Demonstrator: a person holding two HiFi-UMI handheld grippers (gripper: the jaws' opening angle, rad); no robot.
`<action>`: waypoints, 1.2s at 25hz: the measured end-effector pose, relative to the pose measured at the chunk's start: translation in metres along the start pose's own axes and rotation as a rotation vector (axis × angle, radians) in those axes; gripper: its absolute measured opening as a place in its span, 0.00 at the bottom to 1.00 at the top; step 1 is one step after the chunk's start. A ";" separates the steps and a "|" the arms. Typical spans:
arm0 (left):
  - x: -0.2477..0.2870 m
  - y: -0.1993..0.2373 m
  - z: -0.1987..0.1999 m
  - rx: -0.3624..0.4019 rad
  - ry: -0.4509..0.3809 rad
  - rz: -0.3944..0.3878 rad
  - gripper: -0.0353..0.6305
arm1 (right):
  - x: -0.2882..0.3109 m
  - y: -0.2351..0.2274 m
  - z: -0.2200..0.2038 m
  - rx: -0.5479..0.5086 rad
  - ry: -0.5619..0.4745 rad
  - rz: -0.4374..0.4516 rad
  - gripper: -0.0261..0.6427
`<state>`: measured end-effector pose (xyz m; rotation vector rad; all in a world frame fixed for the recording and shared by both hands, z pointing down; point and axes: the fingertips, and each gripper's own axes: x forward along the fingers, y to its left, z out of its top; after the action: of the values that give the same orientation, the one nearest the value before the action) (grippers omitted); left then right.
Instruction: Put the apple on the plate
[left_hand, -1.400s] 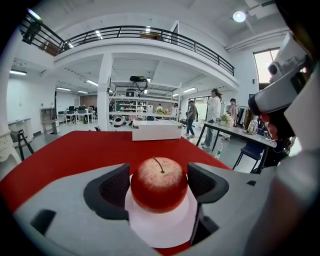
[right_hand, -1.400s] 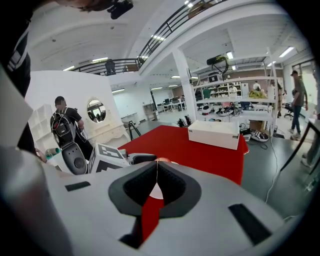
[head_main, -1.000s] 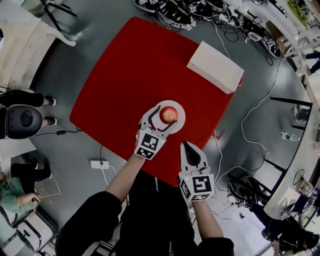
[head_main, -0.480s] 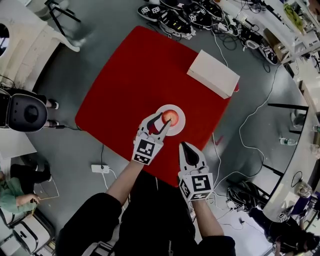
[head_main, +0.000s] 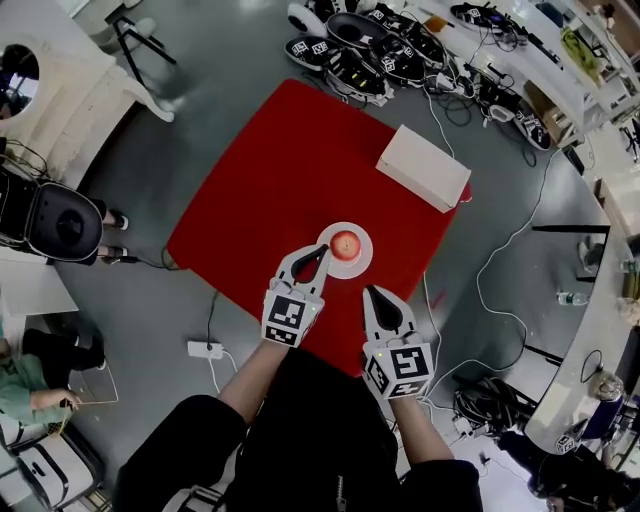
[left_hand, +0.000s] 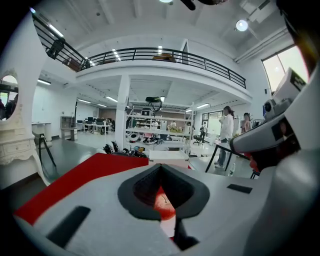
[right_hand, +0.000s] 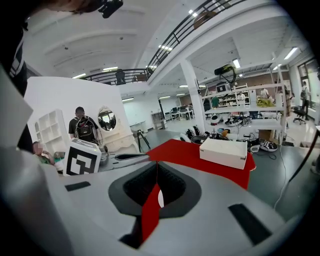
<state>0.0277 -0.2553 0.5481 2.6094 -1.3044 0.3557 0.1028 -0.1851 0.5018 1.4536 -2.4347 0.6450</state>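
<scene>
A red apple (head_main: 345, 243) sits on a small white plate (head_main: 359, 261) near the front edge of the red table (head_main: 280, 170). My left gripper (head_main: 320, 252) hovers just short of the plate's near-left rim, shut and empty. Through the hollow behind its tip, the left gripper view shows the apple (left_hand: 162, 202) and the plate (left_hand: 169, 227) below my left gripper (left_hand: 160, 167). My right gripper (head_main: 372, 291) is shut on nothing, nearer the table's front edge and right of the left one. In the right gripper view my right gripper (right_hand: 157, 165) points across the table.
A white box (head_main: 420, 165) lies at the table's far right corner, and the right gripper view shows the white box (right_hand: 225, 151) too. Gear and shoes (head_main: 370, 50) crowd the floor beyond. A power strip (head_main: 205, 349) and cables lie near the front; a black chair (head_main: 60, 225) stands left.
The left gripper, open around the apple a second ago, has drawn back toward me, risen and shut empty. The apple stays on the plate. The right gripper rose a little.
</scene>
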 end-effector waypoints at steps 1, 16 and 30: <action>-0.006 -0.004 0.005 -0.004 -0.001 -0.001 0.06 | -0.003 0.001 0.003 -0.002 -0.004 0.003 0.06; -0.093 -0.066 0.058 0.032 -0.034 -0.075 0.06 | -0.043 0.047 0.030 -0.071 -0.070 0.066 0.06; -0.128 -0.076 0.076 0.036 -0.081 -0.029 0.06 | -0.068 0.071 0.032 -0.095 -0.075 0.107 0.06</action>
<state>0.0243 -0.1354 0.4315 2.6958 -1.2949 0.2737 0.0744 -0.1189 0.4278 1.3427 -2.5770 0.4963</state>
